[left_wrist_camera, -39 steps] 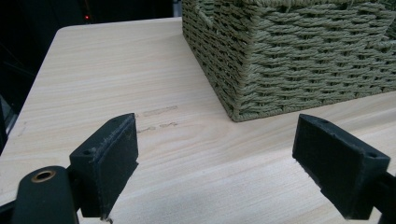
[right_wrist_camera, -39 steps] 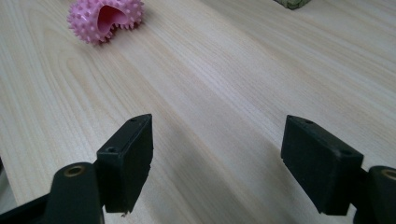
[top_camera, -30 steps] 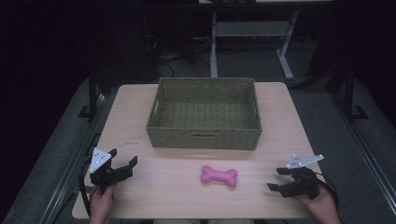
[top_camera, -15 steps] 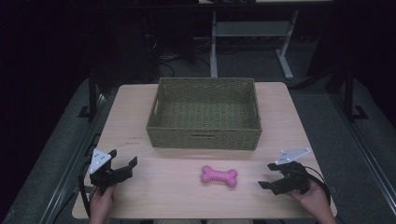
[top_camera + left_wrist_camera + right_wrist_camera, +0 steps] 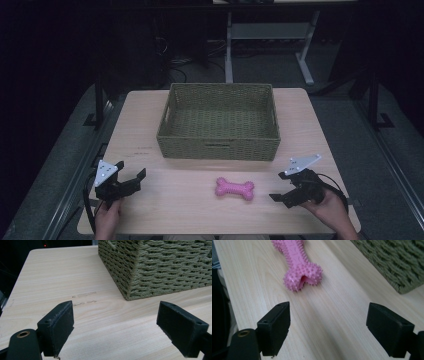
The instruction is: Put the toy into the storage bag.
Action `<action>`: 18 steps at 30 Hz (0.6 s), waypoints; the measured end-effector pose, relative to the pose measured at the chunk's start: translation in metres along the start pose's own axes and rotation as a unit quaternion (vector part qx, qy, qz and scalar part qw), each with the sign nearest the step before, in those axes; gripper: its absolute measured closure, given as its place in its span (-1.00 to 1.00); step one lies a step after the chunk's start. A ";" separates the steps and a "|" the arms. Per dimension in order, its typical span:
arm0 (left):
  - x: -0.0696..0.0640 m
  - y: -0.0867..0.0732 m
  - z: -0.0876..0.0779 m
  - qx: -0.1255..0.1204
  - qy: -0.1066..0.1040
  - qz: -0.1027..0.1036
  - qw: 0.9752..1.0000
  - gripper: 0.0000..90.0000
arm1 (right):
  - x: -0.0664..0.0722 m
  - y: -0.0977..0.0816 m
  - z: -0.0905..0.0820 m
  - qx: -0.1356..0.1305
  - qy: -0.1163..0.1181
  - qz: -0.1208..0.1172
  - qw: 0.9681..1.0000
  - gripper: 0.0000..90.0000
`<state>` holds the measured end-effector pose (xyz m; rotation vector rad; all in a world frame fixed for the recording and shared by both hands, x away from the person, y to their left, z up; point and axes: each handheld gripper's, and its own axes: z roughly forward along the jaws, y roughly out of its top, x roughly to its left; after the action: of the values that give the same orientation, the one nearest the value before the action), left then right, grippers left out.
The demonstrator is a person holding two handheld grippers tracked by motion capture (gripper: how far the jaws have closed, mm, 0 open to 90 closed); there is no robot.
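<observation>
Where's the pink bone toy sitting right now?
In the high view the pink bone toy lies on the table near its front edge, in front of the woven basket, just left of the open right tongs.

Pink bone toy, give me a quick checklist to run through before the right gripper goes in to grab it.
1. Right gripper open: ok; its jaws have just been opening, with nothing between them.
2. Right gripper aimed at the pink bone toy: ok; the toy lies ahead of the jaws, apart from them.
3. Toy free to lift: ok; it lies alone on the table, apart from the basket.
4. Basket interior free to receive it: ok, in the high view.
5. Left gripper out of the way: ok; open, off at the table's left, pointing toward the basket corner.
</observation>
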<state>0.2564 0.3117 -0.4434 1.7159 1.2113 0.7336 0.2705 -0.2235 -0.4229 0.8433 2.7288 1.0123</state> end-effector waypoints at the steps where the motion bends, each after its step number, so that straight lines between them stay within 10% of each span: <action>1: 0.000 0.000 0.000 0.001 0.000 0.001 1.000 -0.69 | 0.000 0.002 0.000 0.000 0.001 -0.001 1.000 -0.59; 18: -0.004 0.000 0.005 0.014 -0.005 0.017 1.000 -0.69 | 0.006 0.036 0.011 0.036 0.020 -0.035 0.999 -0.64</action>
<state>0.2596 0.3060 -0.4453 1.7656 1.1938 0.7313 0.2853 -0.1915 -0.4078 0.7392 2.8225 0.9338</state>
